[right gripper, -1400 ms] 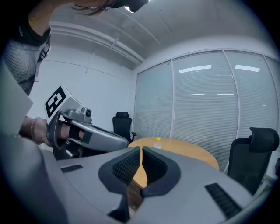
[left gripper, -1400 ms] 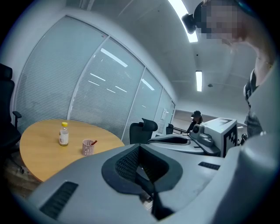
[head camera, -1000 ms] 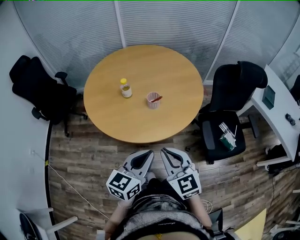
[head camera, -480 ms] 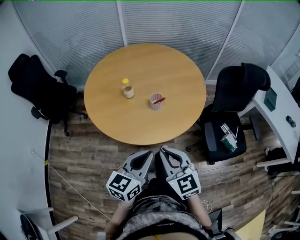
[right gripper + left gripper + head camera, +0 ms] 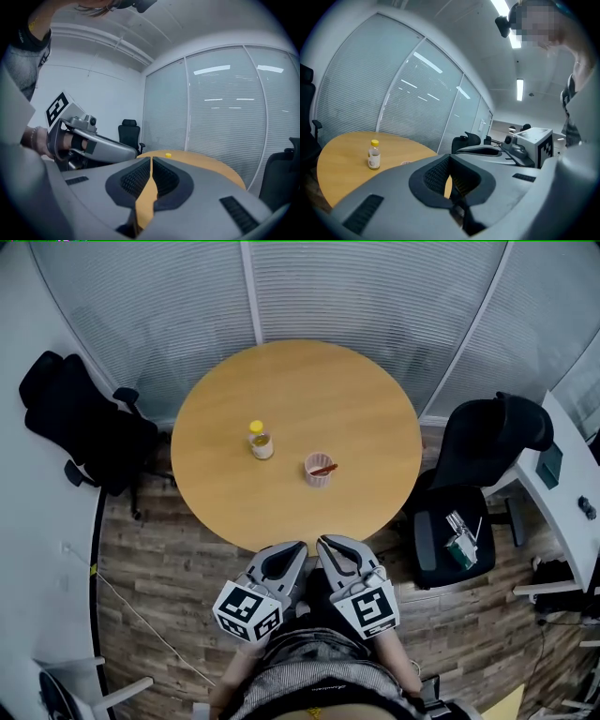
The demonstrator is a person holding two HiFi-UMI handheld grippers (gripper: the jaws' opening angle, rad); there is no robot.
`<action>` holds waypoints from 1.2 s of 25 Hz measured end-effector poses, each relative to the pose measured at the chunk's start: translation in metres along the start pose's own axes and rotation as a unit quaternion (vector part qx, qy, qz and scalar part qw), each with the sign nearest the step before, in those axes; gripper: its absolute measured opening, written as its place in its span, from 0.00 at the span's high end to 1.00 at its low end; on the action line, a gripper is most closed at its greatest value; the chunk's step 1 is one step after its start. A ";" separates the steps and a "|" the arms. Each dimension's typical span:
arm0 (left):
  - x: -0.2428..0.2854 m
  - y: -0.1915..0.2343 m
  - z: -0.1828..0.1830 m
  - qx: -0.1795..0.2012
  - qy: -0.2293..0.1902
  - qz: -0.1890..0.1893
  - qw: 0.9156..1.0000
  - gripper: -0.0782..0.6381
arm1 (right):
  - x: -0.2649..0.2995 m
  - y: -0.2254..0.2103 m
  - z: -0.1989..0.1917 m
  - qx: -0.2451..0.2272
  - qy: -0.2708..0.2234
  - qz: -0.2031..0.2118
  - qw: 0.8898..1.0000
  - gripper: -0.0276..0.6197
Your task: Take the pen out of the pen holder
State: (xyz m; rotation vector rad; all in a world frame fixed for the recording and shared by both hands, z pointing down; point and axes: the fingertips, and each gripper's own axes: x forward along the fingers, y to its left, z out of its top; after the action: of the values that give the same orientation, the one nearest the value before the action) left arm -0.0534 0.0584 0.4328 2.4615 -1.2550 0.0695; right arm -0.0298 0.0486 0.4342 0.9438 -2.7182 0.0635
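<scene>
Head view first: the round wooden table point(image 5: 356, 399) is my reference for everything here. The pink pen holder point(image 5: 319, 472) stands on the table, a bit toward the edge nearest me and slightly right of the table's middle. The red pen point(image 5: 325, 467) is in it, leaning over the rim toward the table's right side. A small bottle point(image 5: 261, 442) with a yellow cap stands upright on the table too, left of the table's middle and clear of the holder.

Both grippers are off the table, just short of its near edge and low over the wood-look floor point(image 5: 169, 559). They sit side by side and close to my body. The left gripper point(image 5: 296, 548) has its jaws pressed together with nothing between them. In the left gripper view point(image 5: 449, 159) the pads meet at the tips, and only a sliver of tabletop point(image 5: 342, 147) shows behind, with the bottle point(image 5: 373, 155) standing on it. The right gripper point(image 5: 325, 544) is the same deal: in the right gripper view point(image 5: 151, 163) the jaws are closed on nothing, with just a thin strip of table colour showing through the seam. The bottle's yellow cap peeks over the table's edge there.

Around the table there's a black office chair point(image 5: 84, 427) off its left side and another one point(image 5: 483, 474) off its right side. That second one has some small stuff on the seat that I can't make out. Neither gripper is anywhere near the pen — both are well short of the table.
</scene>
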 end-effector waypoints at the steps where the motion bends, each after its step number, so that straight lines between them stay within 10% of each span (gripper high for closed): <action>1: 0.005 0.005 0.003 0.001 0.000 0.001 1.000 0.88 | 0.006 -0.005 0.002 -0.004 0.000 0.004 1.000 0.91; 30: 0.131 0.074 0.046 0.013 0.022 0.041 0.999 0.88 | 0.084 -0.140 0.006 0.006 0.002 0.041 0.999 0.91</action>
State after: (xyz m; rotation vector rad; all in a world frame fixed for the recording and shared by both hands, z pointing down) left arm -0.0389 -0.0978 0.4408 2.4156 -1.3447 0.1617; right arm -0.0084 -0.1125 0.4441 0.8343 -2.7549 0.0983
